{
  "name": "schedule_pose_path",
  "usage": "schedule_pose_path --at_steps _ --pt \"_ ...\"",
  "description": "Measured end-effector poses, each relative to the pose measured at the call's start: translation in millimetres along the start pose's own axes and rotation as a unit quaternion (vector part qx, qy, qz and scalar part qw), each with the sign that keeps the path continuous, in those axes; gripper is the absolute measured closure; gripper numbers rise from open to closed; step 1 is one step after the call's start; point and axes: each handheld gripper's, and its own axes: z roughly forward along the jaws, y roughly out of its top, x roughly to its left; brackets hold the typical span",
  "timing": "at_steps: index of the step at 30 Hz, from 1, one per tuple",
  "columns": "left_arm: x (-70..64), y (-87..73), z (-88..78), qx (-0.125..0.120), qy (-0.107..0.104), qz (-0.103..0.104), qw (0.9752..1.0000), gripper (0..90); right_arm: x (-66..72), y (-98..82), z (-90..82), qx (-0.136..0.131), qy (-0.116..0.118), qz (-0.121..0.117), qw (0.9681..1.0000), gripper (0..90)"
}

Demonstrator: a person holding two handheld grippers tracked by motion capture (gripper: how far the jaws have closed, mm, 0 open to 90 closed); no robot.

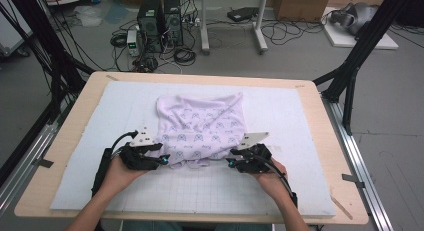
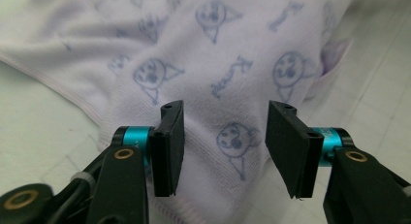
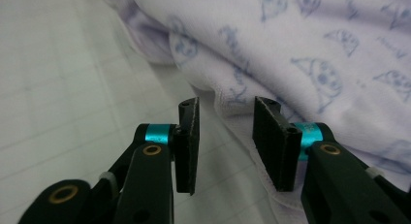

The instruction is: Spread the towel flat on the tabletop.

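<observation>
Two claws, left claw and right claw, gape apart over one printed cloth.

soft printed knit cloth; matt white mat.

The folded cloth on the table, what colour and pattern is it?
The pale lilac folded cloth carries small blue-grey cartoon faces and scribbled words, clearest in the left gripper view.

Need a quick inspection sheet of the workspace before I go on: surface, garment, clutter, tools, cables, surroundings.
Surface: white gridded mat on a wooden table.
Job's things: lilac printed garment, folded, near edge rumpled.
Clutter: nothing seen on the mat.
Grippers: left tool and right tool open at the garment's near corners, hem between the jaws, not pinched.
Cables: tool cables trail along both forearms.
Surroundings: computer towers and floor cables beyond the table.
</observation>
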Motion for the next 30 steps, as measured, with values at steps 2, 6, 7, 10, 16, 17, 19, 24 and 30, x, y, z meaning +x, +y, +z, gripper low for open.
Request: schedule_pose_path --at_steps 2,6,7,10,16,17,19,24,30 --pt "1.4 -4.1 6.7 0.002 0.004 0.002 1.0 58.9 -0.8 0.0 10.3 0.013 -0.007 0.002 0.9999 64.2" --pt "-0.3 -5.2 7.8 0.0 0.012 0.008 0.9999 76.9 -4.7 0.5 20.1 0.01 -0.026 0.01 0.9996 80.8" --pt "-1.8 -4.5 5.8 -0.002 0.015 0.013 0.9998 81.1 -5.8 0.9 19.9 0.007 -0.023 0.014 0.9996 84.3" --pt "-3.5 -2.0 -5.4 -0.018 0.02 0.014 0.9995 84.3 -7.0 0.9 14.4 -0.003 -0.01 0.018 0.9998 86.3" --pt "-7.3 13.8 -40.7 -0.066 0.035 0.027 0.9968 85.3 2.5 9.2 -20.8 -0.023 -0.003 -0.006 0.9997 86.6" --pt "-7.9 18.6 -47.0 -0.072 0.035 0.03 0.9963 85.4 3.6 11.7 -28.5 -0.026 -0.001 -0.009 0.9996 86.7" --pt "-8.9 28.9 -59.6 -0.087 0.04 0.033 0.9948 85.4 5.6 17.6 -45.1 -0.04 0.001 -0.018 0.999 86.7" --pt "-7.5 52.2 -81.0 -0.11 0.049 0.04 0.9919 85.4 4.0 38.9 -84.2 -0.057 0.0 -0.04 0.9976 86.6" --pt "21.2 59.4 -39.8 -0.062 0.089 0.013 0.994 85.3 -39.4 43.0 -71.2 -0.024 -0.028 0.007 0.9993 86.6"
